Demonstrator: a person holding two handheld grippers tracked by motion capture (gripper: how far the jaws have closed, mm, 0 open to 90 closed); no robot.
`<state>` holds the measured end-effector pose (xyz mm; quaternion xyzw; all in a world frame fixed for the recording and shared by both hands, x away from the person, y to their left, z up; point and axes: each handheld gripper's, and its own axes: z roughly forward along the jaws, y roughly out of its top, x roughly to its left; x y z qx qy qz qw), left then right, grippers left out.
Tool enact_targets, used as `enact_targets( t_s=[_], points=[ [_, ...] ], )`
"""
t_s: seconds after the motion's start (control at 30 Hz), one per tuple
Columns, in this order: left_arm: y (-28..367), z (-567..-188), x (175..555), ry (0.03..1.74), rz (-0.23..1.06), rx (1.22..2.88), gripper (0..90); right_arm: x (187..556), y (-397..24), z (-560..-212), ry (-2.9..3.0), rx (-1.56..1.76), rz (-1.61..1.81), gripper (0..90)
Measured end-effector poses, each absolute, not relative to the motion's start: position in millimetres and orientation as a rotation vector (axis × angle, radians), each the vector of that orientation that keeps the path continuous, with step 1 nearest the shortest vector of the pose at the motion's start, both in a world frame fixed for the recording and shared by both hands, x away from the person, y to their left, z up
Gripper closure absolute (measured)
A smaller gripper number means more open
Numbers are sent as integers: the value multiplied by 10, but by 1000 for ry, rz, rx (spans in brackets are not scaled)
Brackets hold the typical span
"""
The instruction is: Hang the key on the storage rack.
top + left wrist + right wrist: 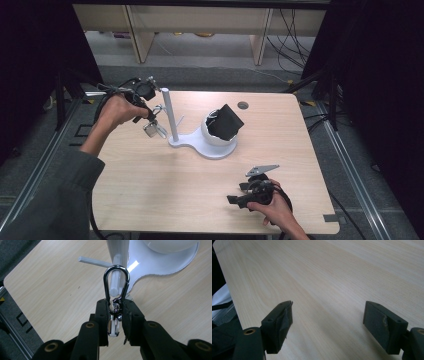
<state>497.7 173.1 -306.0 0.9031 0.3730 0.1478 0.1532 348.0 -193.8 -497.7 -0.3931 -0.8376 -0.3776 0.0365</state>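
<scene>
Looking down from the high view, we see a pale wood-grain table [150, 180] with a small round grommet hole [243, 105] near its far edge, standing on grey carpet between dark curtains, with light wooden furniture legs [138, 37] and loose black cables [295, 35] on the floor beyond. Near the table's middle sits a white plastic stand with a flat base and an upright post [170, 116]; its round white bowl [212, 134] holds a black folded object [226, 121].

At far left, our left gripper [150, 125] hangs just beside the post. In the left gripper view its jaws are closed tight on the swivel end of a shiny chrome snap hook [116, 285], whose loop stands up in front of the post's foot, above the tabletop.

At near right, our right gripper [235, 194] rests low over the table. In the right gripper view its jaws stand wide apart with nothing between them but bare wood.
</scene>
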Motion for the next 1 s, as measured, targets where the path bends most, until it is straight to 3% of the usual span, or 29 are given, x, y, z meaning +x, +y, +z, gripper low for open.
enact_targets(
  t_s=[0.17,0.23,0.57,0.77,1.0],
  points=[
    [1695,-3114,4989,1076,425,2596,743,3478,-1931,-4975,-2593,-1207,-1154,248],
    [1685,-3121,4990,1090,424,2583,780,3476,-1934,-4971,-2599,-1212,-1151,248],
    [1753,-3135,4960,1062,434,2593,708,3478,-1931,-4970,-2599,-1213,-1151,248],
    [1813,-3146,4868,1051,423,2593,644,3480,-1928,-4966,-2605,-1207,-1159,248],
    [1813,-3187,4705,1014,428,2559,483,3474,-1923,-4960,-2597,-1214,-1157,249]
  ],
)
